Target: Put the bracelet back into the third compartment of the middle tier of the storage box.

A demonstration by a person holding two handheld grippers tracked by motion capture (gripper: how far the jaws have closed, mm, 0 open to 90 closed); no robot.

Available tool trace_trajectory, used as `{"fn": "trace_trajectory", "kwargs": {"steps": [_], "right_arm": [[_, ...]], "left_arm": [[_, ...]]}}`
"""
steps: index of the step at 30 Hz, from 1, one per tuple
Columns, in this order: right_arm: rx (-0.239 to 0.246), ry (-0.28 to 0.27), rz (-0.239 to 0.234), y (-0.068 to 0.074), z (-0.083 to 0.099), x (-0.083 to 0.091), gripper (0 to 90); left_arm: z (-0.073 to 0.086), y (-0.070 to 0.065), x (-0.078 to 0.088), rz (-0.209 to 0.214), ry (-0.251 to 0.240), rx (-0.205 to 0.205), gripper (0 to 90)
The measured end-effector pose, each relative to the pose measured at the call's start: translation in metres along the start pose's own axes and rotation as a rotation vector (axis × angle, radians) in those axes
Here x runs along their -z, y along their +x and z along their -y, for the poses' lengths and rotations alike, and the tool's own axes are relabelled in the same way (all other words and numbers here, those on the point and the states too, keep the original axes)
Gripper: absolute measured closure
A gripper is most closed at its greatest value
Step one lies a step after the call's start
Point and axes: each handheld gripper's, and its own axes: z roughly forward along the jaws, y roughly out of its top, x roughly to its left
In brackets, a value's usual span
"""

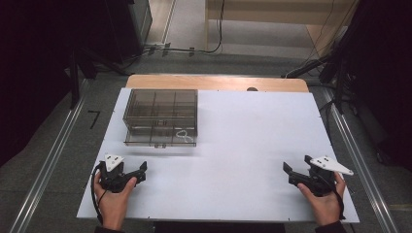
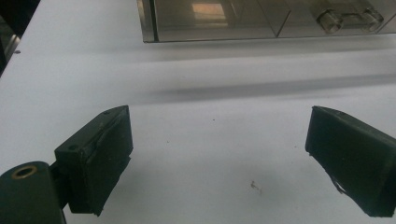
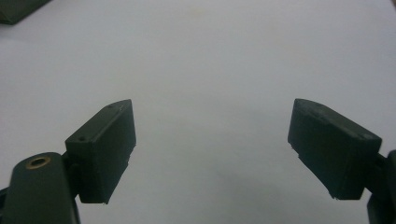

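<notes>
Overhead light is falling evenly on the white table (image 1: 243,145); surroundings from 9 to 12 o'clock and at 3 o'clock are sitting in near darkness. The high view is looking soft and slightly grainy. In the left gripper view, the clear box (image 2: 261,18) at 12 o'clock is catching warm glare and casting a grey shadow band. In the right gripper view, corners are dimming, distance blurring.

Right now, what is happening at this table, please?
A person holds a two-jaw gripper in each hand over a white table. The left gripper and the right gripper are both open and hold nothing. A smoky transparent compartment box sits ahead of the left gripper, apart from it. Nothing is being handled yet.
</notes>
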Motion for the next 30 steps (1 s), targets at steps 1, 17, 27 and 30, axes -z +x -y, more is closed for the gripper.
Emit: {"fn": "trace_trajectory", "kwargs": {"steps": [1,17,27,30], "right_arm": [[-0.007,0.000,0.006,-0.004,0.002,0.002,13.8],[-0.086,0.037,0.054,-0.039,0.017,0.021,13.8],[-0.094,0.061,0.080,-0.045,0.024,0.028,13.8],[-0.080,0.059,0.094,-0.046,0.026,0.032,13.8]], "left_arm": [[0.000,0.000,0.000,0.001,0.001,-0.003,7.3],[0.002,0.002,0.005,-0.011,-0.011,0.008,7.4],[0.004,0.004,0.007,-0.015,-0.010,0.020,7.4],[0.004,0.004,0.009,-0.024,-0.023,0.018,7.4]]}}
